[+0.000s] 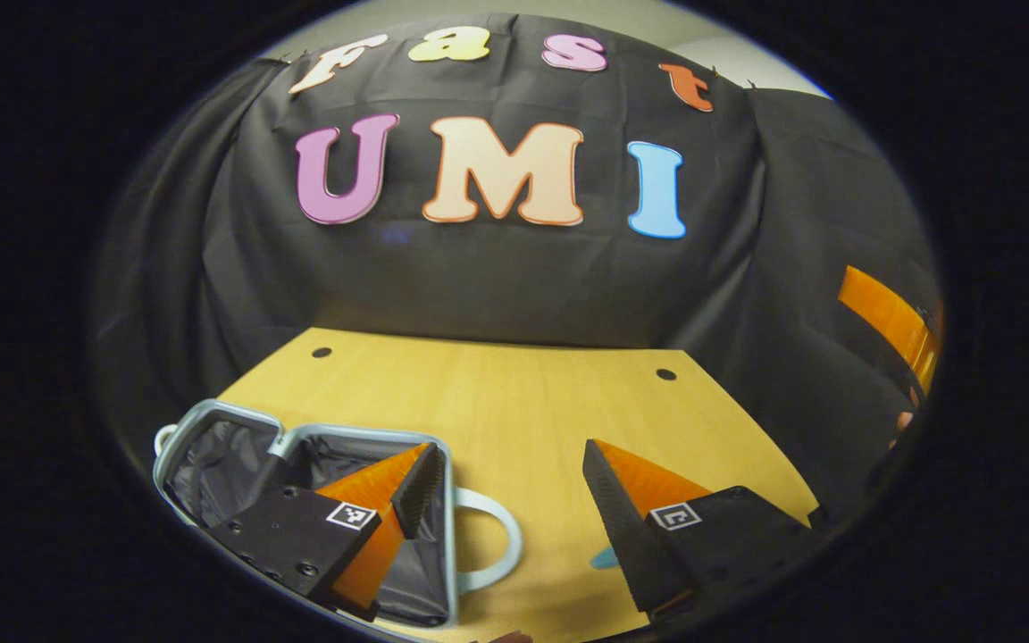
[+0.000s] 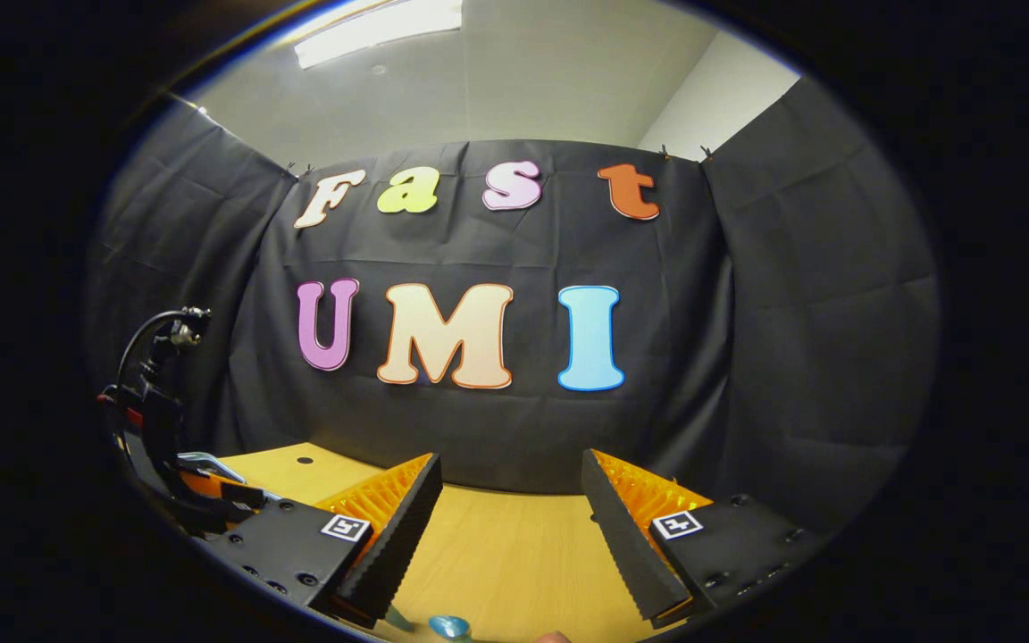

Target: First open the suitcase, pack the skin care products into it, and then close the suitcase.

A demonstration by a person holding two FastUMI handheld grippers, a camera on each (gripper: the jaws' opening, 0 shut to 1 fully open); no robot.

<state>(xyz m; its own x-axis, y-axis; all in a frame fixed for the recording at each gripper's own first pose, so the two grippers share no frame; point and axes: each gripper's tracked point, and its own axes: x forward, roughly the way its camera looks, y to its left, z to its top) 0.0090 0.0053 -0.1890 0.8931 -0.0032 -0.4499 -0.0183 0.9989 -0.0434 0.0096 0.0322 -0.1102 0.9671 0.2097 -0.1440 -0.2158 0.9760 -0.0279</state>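
Note:
The suitcase lies open at the table's left, with a pale blue rim, grey lining and a loop handle; I see nothing inside it. My left gripper hovers open over the suitcase's right edge, with nothing between its fingers. A small light blue object lies on the table beside its right finger. My right gripper is open and empty above the table. Just below it, the light blue object peeks in at the bottom edge. The left gripper and its cable show far left, over the suitcase rim.
The wooden table has two small dark holes near its back edge and runs up to the black cloth wall. At the far right edge an orange piece of equipment shows with a bit of a hand under it.

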